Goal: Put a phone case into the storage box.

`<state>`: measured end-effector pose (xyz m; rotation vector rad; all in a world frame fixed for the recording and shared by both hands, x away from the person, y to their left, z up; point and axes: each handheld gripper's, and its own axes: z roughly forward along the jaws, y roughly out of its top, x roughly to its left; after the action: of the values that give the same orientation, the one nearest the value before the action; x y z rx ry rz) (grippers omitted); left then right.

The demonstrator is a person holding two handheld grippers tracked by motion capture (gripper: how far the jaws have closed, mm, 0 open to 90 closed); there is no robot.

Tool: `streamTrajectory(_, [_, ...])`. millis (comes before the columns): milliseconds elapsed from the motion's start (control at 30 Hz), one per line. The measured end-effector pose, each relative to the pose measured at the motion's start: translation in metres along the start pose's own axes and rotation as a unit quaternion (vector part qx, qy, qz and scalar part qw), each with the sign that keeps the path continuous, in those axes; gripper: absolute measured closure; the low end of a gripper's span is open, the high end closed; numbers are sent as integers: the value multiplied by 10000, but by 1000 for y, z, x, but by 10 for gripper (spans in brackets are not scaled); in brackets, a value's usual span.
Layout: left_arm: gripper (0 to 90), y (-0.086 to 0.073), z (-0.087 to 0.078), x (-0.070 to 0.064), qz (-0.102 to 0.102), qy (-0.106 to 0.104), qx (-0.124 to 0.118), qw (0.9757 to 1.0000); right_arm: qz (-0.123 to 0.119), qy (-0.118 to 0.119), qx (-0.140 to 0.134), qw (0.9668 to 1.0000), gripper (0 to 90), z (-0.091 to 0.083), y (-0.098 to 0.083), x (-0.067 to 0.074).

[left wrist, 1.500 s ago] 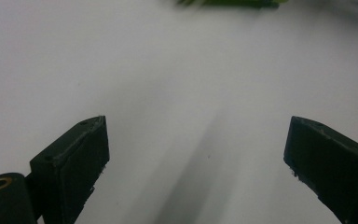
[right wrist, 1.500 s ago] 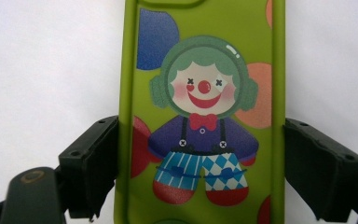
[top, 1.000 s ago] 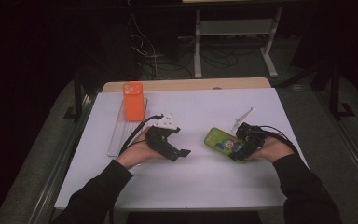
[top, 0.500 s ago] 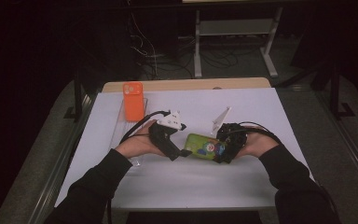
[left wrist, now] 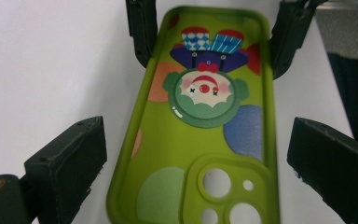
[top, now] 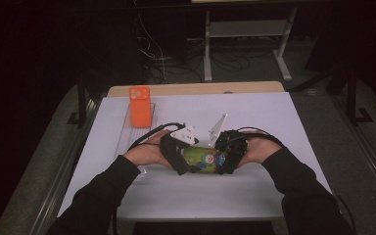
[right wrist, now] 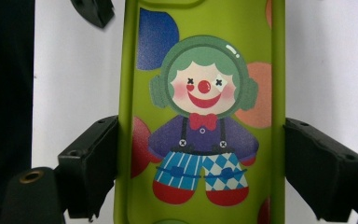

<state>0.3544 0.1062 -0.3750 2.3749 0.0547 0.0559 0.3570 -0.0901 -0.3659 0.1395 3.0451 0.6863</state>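
A green phone case (top: 203, 159) printed with a clown lies level between both hands at the middle of the white table. My right gripper (right wrist: 205, 168) is shut on it, both pads pressing the case's (right wrist: 200, 116) long edges near the clown's legs. My left gripper (left wrist: 198, 154) is open; its jaws have just been opening, and the camera end of the case (left wrist: 200, 140) sits between them with a gap on each side. In the high view, the left gripper (top: 182, 164) and the right gripper (top: 223, 160) face each other across the case.
An orange phone case (top: 140, 106) rests at the far left on a clear tray (top: 126, 134). A white sheet (top: 274, 117) covers the table, with a wooden strip (top: 200, 88) along its far edge. Dark floor and cables lie beyond.
The right hand has carried the green case leftward to the left gripper. The case's camera end now sits between the left jaws. The left hand has stayed put.
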Motion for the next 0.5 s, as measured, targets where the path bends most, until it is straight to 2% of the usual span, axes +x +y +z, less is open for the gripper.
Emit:
streamTrajectory(133, [43, -2, 3, -2, -50, -44, 81, 9999, -77, 11, -34, 10000, 152, -1, 5, 0])
streamTrajectory(500, [65, -2, 8, -2, 25, -121, 277, 9995, -153, 74, -64, 9998, 152, -1, 10, 0])
